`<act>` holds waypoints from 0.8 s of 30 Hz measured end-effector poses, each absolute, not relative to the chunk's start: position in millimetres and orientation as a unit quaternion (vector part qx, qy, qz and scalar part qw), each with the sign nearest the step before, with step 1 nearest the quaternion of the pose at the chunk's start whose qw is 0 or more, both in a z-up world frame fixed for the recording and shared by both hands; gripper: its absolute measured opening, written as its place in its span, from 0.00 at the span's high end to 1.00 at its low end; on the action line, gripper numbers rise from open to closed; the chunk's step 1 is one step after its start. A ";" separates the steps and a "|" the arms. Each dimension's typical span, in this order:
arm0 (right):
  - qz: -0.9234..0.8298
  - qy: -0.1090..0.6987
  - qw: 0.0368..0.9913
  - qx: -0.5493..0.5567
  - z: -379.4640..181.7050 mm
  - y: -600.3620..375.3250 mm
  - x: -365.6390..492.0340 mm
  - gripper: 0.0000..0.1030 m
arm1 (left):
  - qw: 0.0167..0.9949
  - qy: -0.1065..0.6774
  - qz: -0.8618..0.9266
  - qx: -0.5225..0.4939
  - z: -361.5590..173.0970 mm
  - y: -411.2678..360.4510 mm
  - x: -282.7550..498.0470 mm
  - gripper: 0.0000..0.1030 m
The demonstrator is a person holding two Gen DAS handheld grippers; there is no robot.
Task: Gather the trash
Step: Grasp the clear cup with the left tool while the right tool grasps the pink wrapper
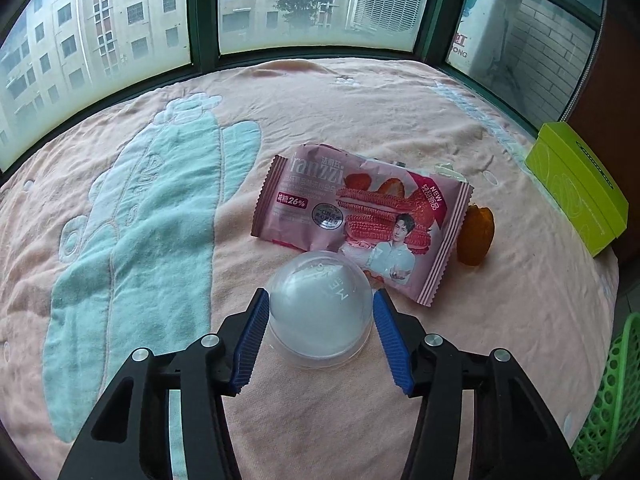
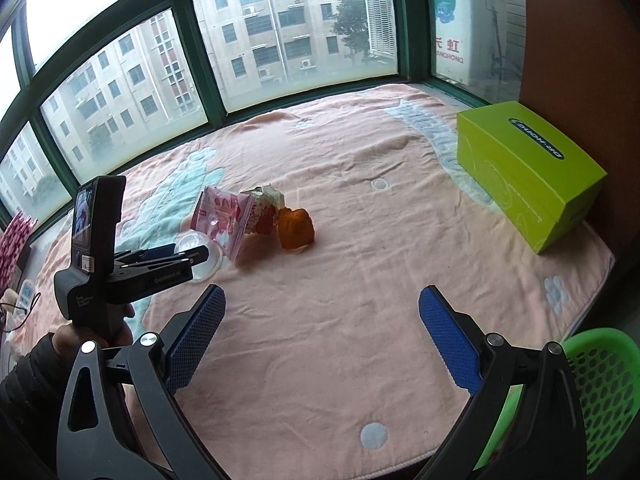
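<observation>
A clear plastic dome cup [image 1: 318,312] lies upside down on the pink blanket [image 1: 280,100]. My left gripper [image 1: 320,300] is open, its blue pads on either side of the cup, close to it but with small gaps. Behind the cup lie a pink snack wrapper [image 1: 352,216] and an orange crumpled piece [image 1: 476,236]. In the right wrist view my right gripper [image 2: 322,300] is open and empty above the blanket [image 2: 360,340], well short of the wrapper [image 2: 224,220], the orange piece [image 2: 296,228] and the cup [image 2: 200,252]. The left gripper [image 2: 192,258] shows there at the cup.
A lime green box [image 1: 576,184] stands at the right edge by the wall, also in the right wrist view [image 2: 524,172]. A green perforated basket [image 2: 592,396] sits off the blanket's near right corner [image 1: 608,400]. Windows border the far side.
</observation>
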State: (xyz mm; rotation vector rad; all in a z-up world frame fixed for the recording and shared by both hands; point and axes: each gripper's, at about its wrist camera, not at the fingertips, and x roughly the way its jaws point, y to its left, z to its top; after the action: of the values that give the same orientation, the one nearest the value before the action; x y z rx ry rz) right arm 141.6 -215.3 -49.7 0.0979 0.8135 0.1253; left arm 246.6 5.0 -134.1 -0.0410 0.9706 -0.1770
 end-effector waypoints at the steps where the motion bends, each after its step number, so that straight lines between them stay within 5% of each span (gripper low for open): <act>1: 0.062 0.395 0.915 0.045 -49.7 -214.0 144.0 0.07 | 0.881 0.465 -0.086 -0.026 -132.3 8.2 244.9 0.50; 24: 0.188 0.421 0.886 -0.040 -73.8 -127.4 260.2 0.29 | 0.899 0.431 -0.045 -0.062 -87.5 77.5 200.7 0.50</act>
State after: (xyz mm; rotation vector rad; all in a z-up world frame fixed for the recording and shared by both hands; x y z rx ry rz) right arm 260.2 -127.4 -73.8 -0.0840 0.8757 0.3899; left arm 200.7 77.5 -87.5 -0.1293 0.8914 -0.0933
